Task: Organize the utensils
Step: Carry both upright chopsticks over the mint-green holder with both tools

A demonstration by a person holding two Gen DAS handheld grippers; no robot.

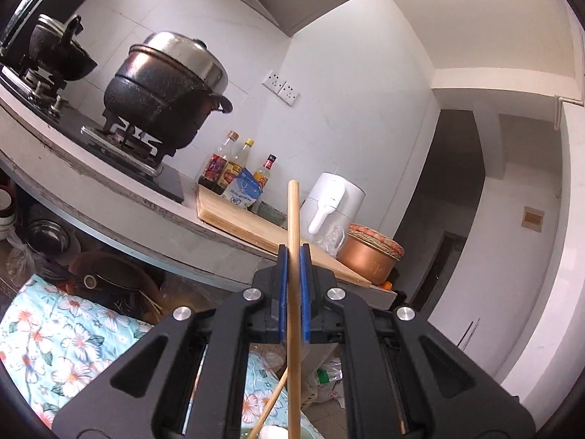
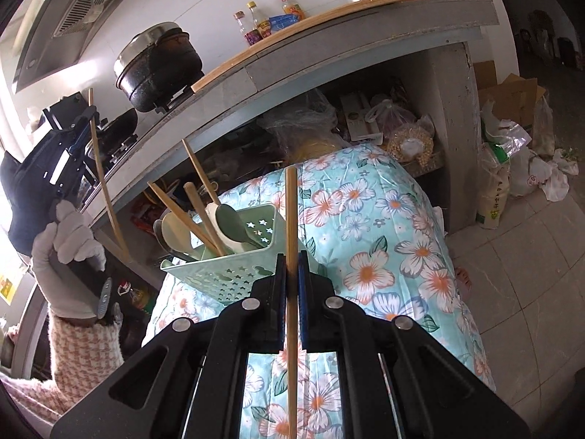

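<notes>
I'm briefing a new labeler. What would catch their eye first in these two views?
Each gripper is shut on a wooden chopstick: the left gripper before the stove counter, the right gripper above a green utensil holder with spoons and chopsticks on a floral cloth.

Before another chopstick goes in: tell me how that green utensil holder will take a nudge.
The green utensil holder probably tips easily: it looks like thin perforated plastic, already leaning on the soft floral cloth. The tall chopsticks and spoons inside likely make it top-heavy.
</notes>
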